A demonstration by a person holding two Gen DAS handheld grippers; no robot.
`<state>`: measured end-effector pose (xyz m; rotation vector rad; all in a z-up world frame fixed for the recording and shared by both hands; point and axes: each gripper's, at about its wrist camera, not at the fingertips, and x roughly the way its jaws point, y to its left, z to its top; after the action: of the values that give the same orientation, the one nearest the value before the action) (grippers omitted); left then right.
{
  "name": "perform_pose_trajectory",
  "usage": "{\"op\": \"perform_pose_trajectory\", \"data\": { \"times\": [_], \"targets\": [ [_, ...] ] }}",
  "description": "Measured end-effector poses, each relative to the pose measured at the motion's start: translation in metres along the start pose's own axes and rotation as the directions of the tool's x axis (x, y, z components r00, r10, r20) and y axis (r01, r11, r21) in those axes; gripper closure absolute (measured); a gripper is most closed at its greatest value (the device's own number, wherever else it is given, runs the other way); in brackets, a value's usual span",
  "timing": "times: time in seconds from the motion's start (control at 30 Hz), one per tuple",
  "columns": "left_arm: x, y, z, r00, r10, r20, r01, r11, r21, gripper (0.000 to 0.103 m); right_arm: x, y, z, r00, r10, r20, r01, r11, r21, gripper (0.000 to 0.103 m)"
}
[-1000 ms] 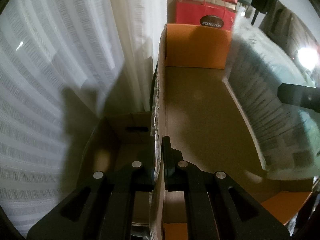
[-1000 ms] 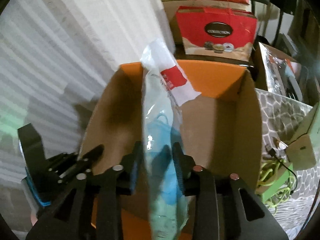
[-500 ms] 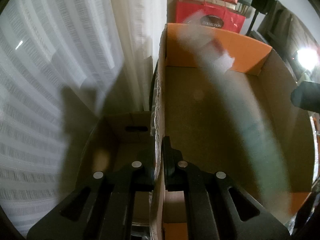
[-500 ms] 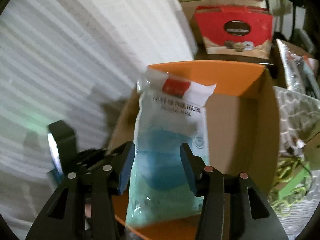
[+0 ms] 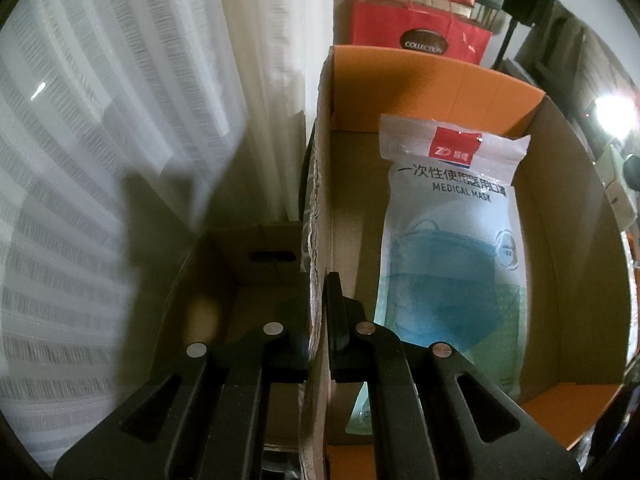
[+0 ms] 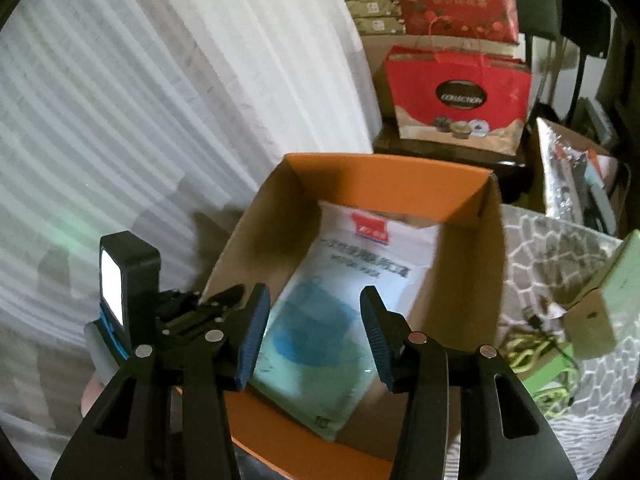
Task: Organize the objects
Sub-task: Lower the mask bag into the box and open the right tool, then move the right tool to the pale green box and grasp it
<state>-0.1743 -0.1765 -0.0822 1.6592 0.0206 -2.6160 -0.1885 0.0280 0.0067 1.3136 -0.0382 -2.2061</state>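
A clear packet of blue medical masks lies flat on the floor of the open cardboard box with orange flaps. My left gripper is shut on the box's left wall, one finger inside and one outside. That same left gripper shows at the box's left edge in the right wrist view. My right gripper hovers above the packet, open, with nothing between its blue-padded fingers.
A white curtain hangs left of the box. Red gift bags and stacked cartons stand behind it. To the right lie a grey patterned cloth, green cords and a small cardboard box. Another open carton sits lower left.
The right gripper opened and let go of the mask packet, which dropped flat into the box. The right gripper then rose and drew back. The left gripper stayed clamped on the wall.
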Motion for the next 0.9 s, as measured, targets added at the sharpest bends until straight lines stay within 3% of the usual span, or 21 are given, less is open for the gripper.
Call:
{"op": "perform_pose_trajectory", "data": {
  "times": [0.23,0.63,0.9],
  "targets": [
    [0.001,0.001,0.000,1.000,0.002,0.001,-0.002,1.000,0.002,0.097,-0.030,-0.035,-0.004,0.997,-0.068,0.039,0.068,0.998,0.000,0.054],
    [0.002,0.004,0.001,1.000,0.007,0.000,-0.007,1.000,0.003,0.097,-0.067,-0.106,-0.014,0.986,-0.154,0.063,0.147,0.983,0.107,0.050],
    [0.001,0.003,0.001,1.000,0.009,0.000,-0.009,1.000,0.004,0.097,-0.086,-0.151,-0.020,0.972,-0.226,0.073,0.208,0.959,0.191,0.035]
  ]
}}
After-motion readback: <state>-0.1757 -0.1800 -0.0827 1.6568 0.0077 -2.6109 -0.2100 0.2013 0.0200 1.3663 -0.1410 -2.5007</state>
